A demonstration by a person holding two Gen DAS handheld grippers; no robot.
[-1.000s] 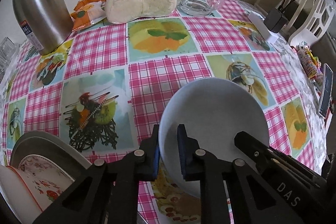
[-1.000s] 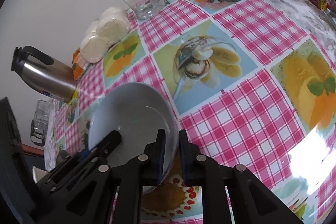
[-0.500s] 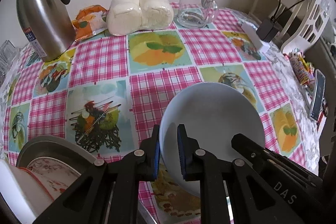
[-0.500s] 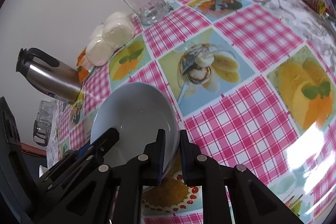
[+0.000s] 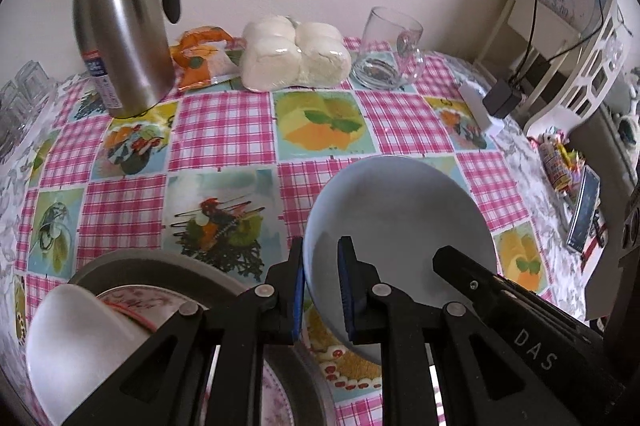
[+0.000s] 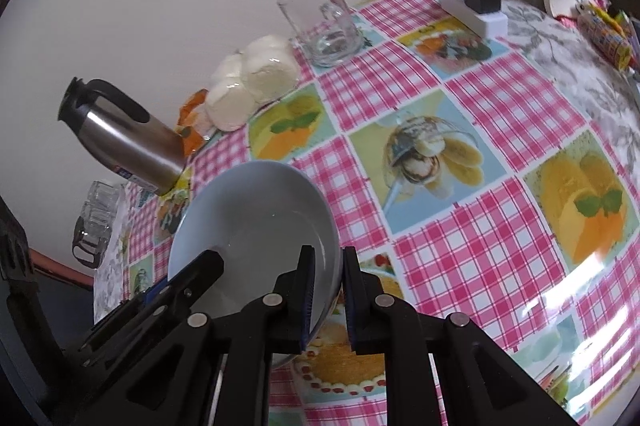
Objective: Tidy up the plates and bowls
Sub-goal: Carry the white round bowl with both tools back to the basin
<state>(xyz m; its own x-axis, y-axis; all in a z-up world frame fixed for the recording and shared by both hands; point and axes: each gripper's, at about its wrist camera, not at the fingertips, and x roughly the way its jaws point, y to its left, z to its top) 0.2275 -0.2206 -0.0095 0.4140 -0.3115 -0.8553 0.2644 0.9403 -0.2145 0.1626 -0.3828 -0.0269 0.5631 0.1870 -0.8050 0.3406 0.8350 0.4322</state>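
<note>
a: how far along does the organizing look?

b: partway, i'd judge. a grey tray at the desk's near left corner already carries a patterned plate and a white bowl. the blue bowl is not there yet; it hangs tilted above the desk, near the front edge, so it likely has to join that stack.

a: who has hold of it?

b: both. the left gripper is clenched on the bowl's left rim, one of its fingers outside the wall and the other inside. the right gripper is clenched on the opposite rim the same way, the wall sandwiched between its blue pads.

a: so the bowl spans the two?

b: yes, it lies between them, its hollow facing the cameras, its bottom clear of the cloth as far as i can tell.

a: anything else of the task left on the desk?

b: no other plates or bowls show. the steel jug, wrapped buns and glass mug sit along the far edge, well apart.
</note>
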